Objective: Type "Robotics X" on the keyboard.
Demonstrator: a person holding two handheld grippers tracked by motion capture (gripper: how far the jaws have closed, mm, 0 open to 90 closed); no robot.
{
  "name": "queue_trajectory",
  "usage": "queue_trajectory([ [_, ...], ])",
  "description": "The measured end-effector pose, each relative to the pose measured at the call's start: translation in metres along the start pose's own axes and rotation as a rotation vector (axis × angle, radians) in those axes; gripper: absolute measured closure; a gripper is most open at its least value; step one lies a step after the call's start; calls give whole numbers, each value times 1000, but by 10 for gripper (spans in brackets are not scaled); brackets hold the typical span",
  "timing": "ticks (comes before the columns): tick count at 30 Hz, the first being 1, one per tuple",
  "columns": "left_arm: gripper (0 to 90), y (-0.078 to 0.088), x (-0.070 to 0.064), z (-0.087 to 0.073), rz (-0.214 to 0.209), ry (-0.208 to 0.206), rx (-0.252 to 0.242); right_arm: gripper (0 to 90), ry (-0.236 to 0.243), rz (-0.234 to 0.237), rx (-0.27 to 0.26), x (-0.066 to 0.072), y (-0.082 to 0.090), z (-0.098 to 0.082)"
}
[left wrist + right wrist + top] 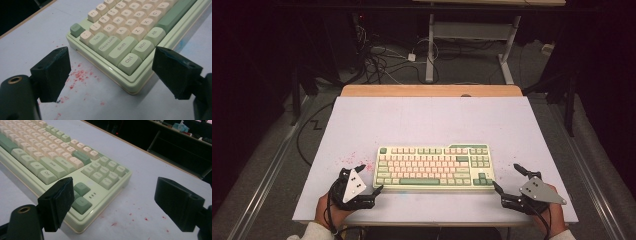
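A cream and green keyboard [435,167] lies on the white table top [427,120], near its front edge. My left gripper [369,178] stands open at the keyboard's front left corner [130,88], its jaws wide apart on either side of that corner. At the front right corner [82,225] my right gripper [507,178] is open too, with one jaw by the arrow keys [81,196] and the other over bare table. Neither holds anything. A hand grips each gripper at the table's front edge.
Red specks [357,159] stain the table left of the keyboard, and more red specks [138,217] lie right of it. A wooden strip [432,90] runs along the table's far edge. Beyond it are cables [382,57] on the floor and a desk frame [472,35].
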State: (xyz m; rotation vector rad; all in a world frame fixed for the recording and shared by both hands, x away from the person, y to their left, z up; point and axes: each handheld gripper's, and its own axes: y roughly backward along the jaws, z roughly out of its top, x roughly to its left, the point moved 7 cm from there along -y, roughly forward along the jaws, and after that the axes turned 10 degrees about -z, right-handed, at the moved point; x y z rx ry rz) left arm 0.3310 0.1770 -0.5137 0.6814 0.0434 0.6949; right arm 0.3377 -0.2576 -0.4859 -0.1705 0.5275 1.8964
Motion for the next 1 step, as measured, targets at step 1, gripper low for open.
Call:
queue_trajectory([
  [1,146,0,0,0,-1,2,-1,165,1,1,-3,0,0,0],
])
